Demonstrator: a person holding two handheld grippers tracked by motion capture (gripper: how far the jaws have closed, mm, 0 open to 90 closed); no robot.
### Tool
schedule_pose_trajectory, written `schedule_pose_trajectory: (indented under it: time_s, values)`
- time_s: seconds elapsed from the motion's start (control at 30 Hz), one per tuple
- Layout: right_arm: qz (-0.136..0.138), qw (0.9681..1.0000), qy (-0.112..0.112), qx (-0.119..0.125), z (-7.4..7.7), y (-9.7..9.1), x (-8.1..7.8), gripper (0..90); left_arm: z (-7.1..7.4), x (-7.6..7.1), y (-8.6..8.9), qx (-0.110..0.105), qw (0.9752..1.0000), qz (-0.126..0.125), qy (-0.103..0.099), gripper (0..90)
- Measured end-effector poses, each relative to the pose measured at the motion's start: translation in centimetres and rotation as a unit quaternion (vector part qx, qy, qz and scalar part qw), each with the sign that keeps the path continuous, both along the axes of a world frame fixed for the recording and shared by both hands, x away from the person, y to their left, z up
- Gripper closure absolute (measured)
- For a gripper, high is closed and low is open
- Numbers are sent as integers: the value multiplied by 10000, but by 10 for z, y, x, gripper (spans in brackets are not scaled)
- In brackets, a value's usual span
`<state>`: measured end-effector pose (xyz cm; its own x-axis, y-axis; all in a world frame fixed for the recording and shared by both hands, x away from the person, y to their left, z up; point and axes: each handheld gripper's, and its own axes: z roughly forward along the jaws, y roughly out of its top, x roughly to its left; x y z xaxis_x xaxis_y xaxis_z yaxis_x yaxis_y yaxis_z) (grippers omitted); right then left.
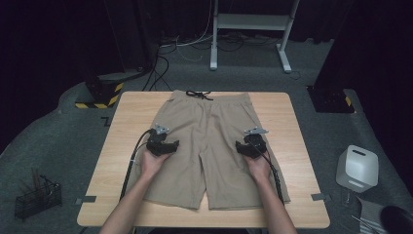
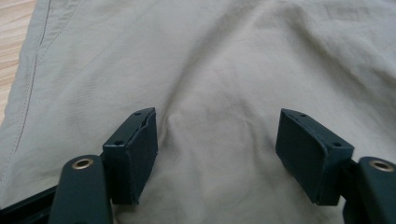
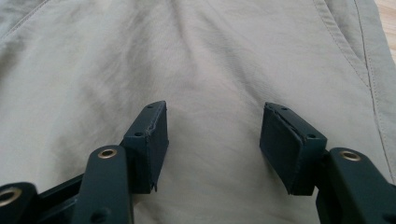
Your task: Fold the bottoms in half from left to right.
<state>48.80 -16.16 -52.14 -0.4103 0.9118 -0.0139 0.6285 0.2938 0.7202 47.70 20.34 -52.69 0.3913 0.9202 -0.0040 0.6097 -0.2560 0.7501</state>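
A pair of tan shorts [image 1: 209,146] lies flat on the wooden table [image 1: 122,126], spread down the middle of it. The waistband sits at the far edge, its dark drawstring [image 1: 198,94] knotted there, and both leg openings point toward the near edge, so the long axis runs far to near. The two legs lie side by side with a slim split between them.

Both forearms come in from the near side, angled slightly inward, each hand wrapped around its tool. The left gripper [image 1: 159,138] rests on the left leg of the shorts, close to the left side seam, nose aimed toward the waistband. In the left gripper view its jaws stand wide apart over wrinkled fabric, nothing between them, with the stitched side seam [image 2: 32,74] running along the left.

The right gripper [image 1: 253,139] mirrors it on the right leg, also aimed far. In the right gripper view the jaws are spread just as wide, bare cloth between them, and a pocket seam [image 3: 345,46] runs off to the right.
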Motion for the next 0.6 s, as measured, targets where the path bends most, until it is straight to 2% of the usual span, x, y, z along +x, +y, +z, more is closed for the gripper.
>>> schedule_pose_trajectory:
  time_s: [0.2,0.37,0.6]
  values:
    - [48,10000,12,16,0,-1,-3,418,0,-9,-1,-4,10000,4,-22,325]
    - [90,9999,-80,44,-2,-2,-11,418,0,-21,0,18,10000,-22,-44,345]
    - [202,9997,-101,41,-2,-4,-23,422,0,-38,0,35,10000,51,-65,347]
